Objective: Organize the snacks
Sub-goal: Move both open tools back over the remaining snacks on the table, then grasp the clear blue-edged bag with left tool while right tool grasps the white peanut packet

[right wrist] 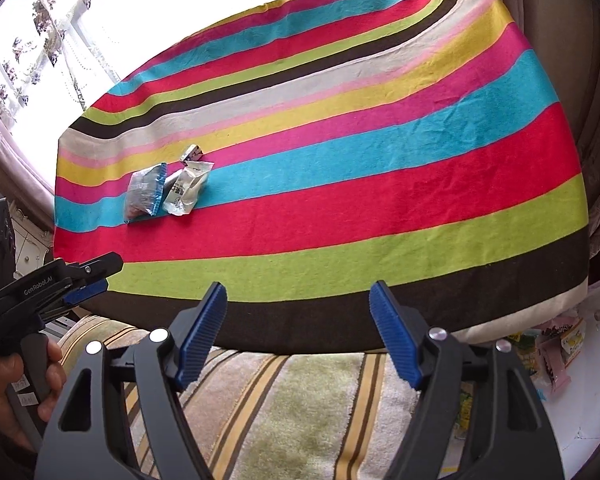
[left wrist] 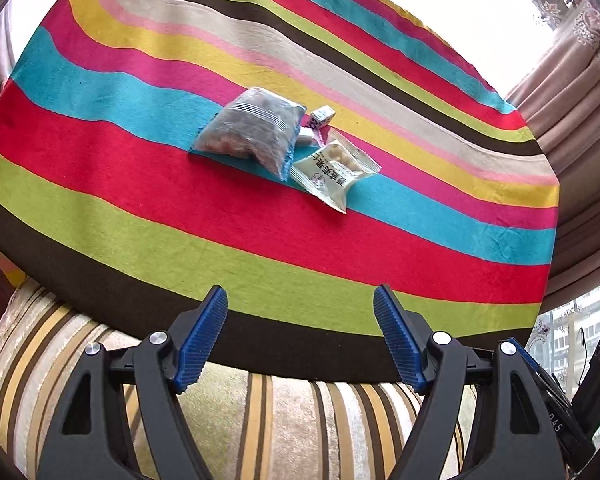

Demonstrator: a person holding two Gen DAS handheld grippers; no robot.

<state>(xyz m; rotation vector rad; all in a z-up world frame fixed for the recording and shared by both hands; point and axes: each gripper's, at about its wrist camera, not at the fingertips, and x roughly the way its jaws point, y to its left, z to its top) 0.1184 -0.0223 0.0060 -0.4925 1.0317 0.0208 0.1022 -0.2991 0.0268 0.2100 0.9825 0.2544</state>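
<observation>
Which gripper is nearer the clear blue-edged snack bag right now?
Left. The left gripper faces the clear blue-edged snack bag nearly head-on; the right gripper sits farther right, bag off to its left.

On the tabletop (left wrist: pixel 100 216), covered edge to edge by a cloth (left wrist: pixel 420 256), the snacks lie in one close cluster. In the left wrist view, the large bag (left wrist: pixel 252 132) lies at the left, the flat packet (left wrist: pixel 334 170) just beside it on the right, touching its edge. Behind both sit a small wrapped piece (left wrist: pixel 309 136) and, farther back, a small box (left wrist: pixel 322 115). Both pairs of tongs, left (left wrist: pixel 300 336) and right (right wrist: pixel 298 334), hang before the near edge, over a striped seat (left wrist: pixel 260 420), well apart from the cluster. Curtains (left wrist: pixel 572 80) hang behind the tabletop.
</observation>
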